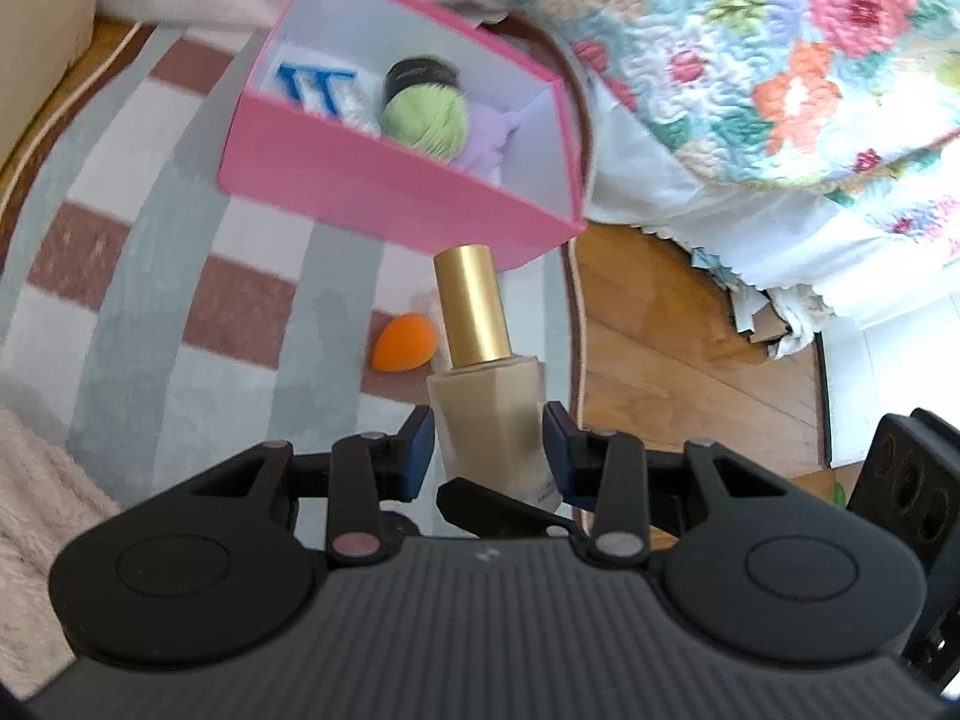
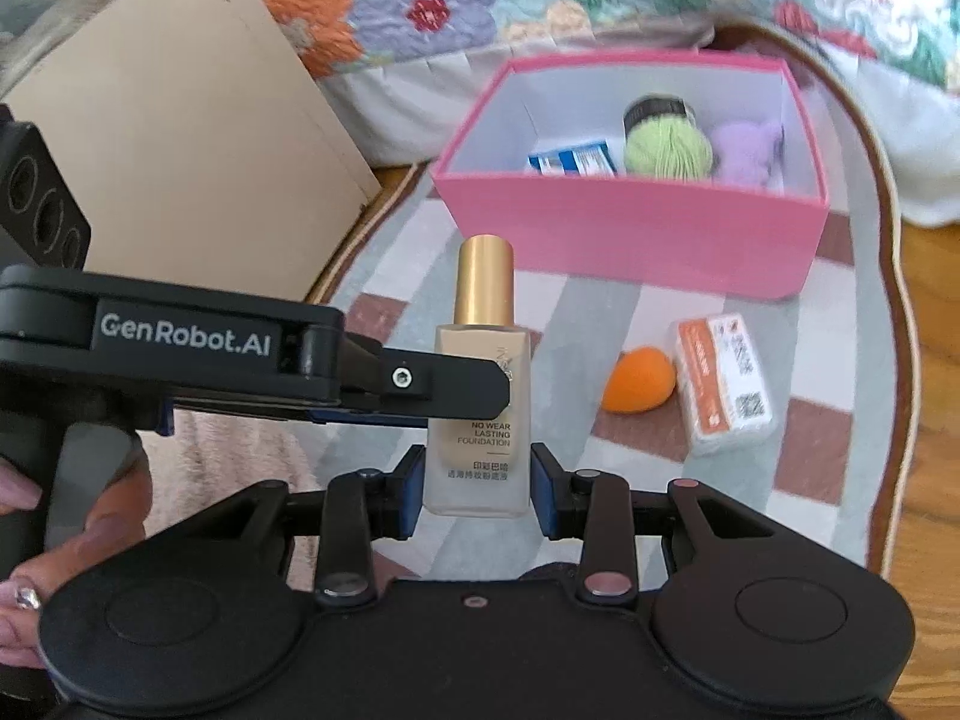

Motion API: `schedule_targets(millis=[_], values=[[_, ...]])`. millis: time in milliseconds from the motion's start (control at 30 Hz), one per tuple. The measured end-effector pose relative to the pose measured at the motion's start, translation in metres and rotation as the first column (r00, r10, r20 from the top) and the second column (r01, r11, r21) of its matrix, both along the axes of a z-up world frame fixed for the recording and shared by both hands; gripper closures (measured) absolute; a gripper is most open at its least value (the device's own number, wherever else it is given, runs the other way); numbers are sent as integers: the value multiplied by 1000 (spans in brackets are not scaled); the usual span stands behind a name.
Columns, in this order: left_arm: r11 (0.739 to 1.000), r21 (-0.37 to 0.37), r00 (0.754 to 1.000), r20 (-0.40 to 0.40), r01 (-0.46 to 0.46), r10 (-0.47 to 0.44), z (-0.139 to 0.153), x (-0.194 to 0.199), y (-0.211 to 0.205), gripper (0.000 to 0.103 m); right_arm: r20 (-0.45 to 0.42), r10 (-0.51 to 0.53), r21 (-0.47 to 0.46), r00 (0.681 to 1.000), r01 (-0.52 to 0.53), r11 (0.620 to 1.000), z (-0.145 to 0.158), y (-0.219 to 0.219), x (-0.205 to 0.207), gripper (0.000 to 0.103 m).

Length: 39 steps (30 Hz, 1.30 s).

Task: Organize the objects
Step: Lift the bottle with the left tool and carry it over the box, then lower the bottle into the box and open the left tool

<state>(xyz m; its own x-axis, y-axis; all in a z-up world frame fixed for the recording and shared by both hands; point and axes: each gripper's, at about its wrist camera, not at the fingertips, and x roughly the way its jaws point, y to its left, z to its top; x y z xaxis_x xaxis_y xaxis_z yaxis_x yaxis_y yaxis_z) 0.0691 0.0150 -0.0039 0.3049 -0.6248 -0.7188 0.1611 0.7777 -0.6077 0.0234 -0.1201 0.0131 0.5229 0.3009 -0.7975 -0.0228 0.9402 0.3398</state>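
two tools meet on one bottle (image 2: 477, 402), held upright above the rug (image 2: 606, 300), short of the pink box (image 2: 630, 228). left tool (image 1: 489, 450) grips its lower body; right tool (image 2: 477, 483) brackets the base, contact unclear. confirm one firm grip before release: frosted glass, smooth gold cap (image 2: 485, 279), slippery.

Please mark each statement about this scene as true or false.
1. The bottle has a gold cap. True.
2. The orange sponge lies inside the pink box. False: it lies on the rug, outside the box.
3. A green yarn ball is in the box. True.
4. The box has its lid on. False: it is open at the top.
5. The bottle is between the fingers of the right gripper. True.
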Motion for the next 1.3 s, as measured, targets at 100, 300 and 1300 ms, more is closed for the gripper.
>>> schedule_targets(millis=[100,300,1300], values=[[1000,1,999,45,4,-4,21,-3,-2,66,35,11,-32,999,-10,999,21,0,-3,62],[1000,13,992,125,4,-5,58,1,-2,66,101,21,-41,995,-17,999,53,-3,0,62],[991,80,994,7,-111,110,-49,222,-14,66,7,-33,-24,999,33,999,-37,-43,224,62]])
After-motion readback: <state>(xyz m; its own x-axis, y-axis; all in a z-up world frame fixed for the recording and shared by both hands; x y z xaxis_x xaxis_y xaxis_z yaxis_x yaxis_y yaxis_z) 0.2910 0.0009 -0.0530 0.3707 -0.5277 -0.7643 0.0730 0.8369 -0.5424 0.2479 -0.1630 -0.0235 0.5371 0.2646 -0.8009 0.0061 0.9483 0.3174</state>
